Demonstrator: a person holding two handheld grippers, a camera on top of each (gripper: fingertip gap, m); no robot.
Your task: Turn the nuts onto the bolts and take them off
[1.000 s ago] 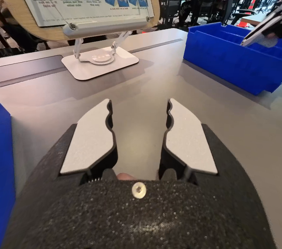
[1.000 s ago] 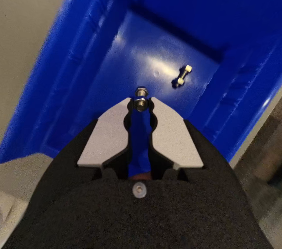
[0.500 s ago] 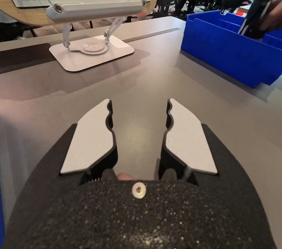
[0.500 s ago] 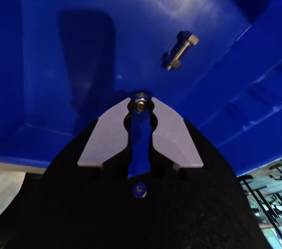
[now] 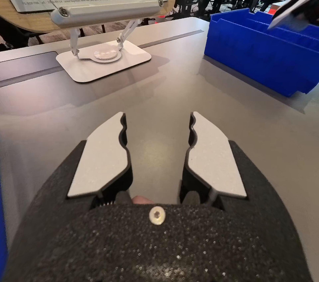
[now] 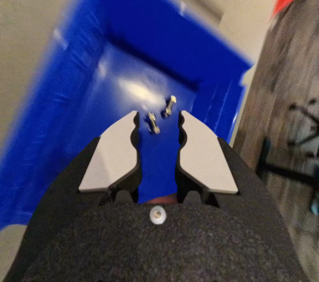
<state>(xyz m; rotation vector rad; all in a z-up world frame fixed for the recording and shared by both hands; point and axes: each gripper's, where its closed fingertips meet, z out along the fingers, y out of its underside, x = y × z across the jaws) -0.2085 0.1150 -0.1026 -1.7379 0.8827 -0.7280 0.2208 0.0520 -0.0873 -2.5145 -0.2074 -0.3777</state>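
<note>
Blue bin (image 6: 72,118) holds two bolts with nuts: one (image 6: 153,124) just beyond the parted fingers of the right gripper (image 6: 158,115), another (image 6: 170,107) past it. Left gripper (image 5: 157,115) gapes empty over grey table (image 5: 224,109).

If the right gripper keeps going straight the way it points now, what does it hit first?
Most likely the nearer bolt with its nut, lying on the floor of the blue bin just ahead of the open right gripper. A second bolt lies slightly farther right. The frame is blurred, so depth is uncertain.
</note>
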